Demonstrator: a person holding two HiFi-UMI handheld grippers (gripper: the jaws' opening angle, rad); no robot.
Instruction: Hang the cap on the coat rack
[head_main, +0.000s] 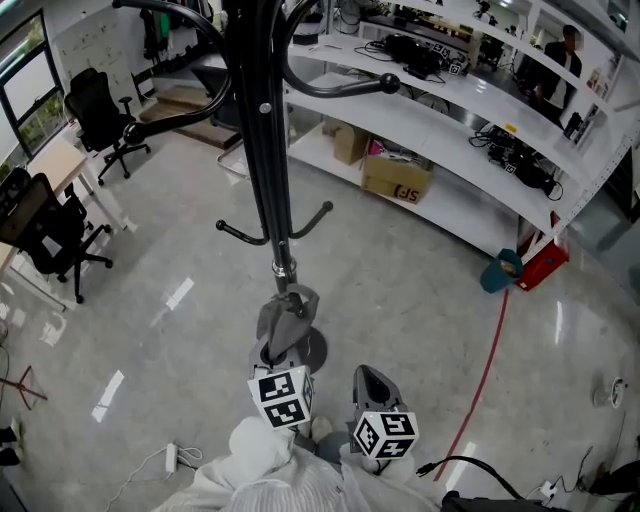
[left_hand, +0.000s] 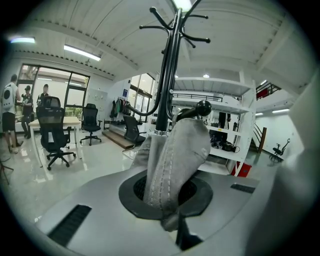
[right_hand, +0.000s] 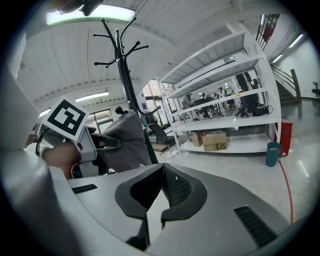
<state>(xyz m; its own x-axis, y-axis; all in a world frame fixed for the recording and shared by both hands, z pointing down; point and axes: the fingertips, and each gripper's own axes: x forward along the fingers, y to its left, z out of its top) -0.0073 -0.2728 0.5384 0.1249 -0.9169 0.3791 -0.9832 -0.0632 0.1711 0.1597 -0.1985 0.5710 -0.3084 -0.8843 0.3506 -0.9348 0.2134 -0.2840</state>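
The black coat rack rises through the middle of the head view, with a low hook on its right side. My left gripper is shut on a grey cap just in front of the pole, near its base. In the left gripper view the cap stands up from the jaws, close under a knobbed hook of the rack. My right gripper hangs beside it, shut and empty; its view shows the cap and the rack at left.
White shelving with cables and devices runs along the right, with a cardboard box underneath. A teal bin and a red box stand at its end. Office chairs stand at left. People stand far off.
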